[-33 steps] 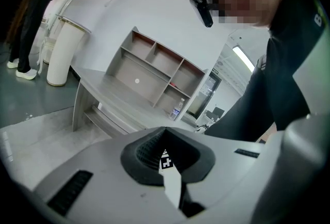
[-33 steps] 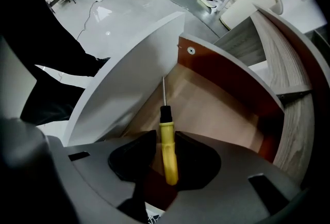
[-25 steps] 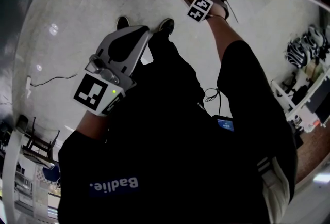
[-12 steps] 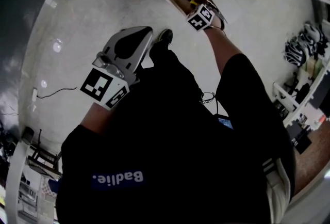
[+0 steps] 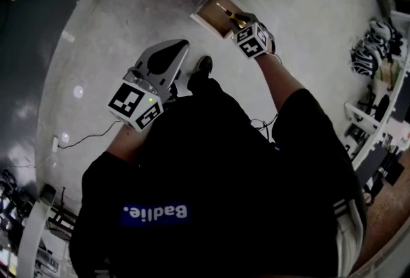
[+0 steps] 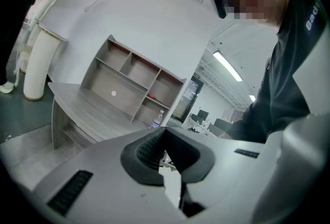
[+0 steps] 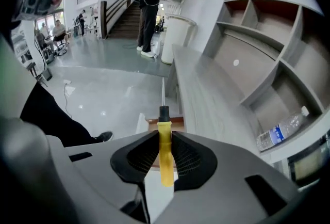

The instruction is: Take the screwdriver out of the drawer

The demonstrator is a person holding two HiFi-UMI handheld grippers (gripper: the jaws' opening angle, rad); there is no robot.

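One screwdriver [image 7: 165, 148], one drawer [image 5: 208, 16].

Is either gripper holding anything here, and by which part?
The right gripper holds the screwdriver by its yellow handle, clamped between the jaws with the shaft pointing ahead. The left gripper holds nothing.

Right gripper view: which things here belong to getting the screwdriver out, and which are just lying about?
Job in hand: screwdriver, clamped in the right gripper; open drawer.

Lying about: water bottle; shelf unit; white cylinder.
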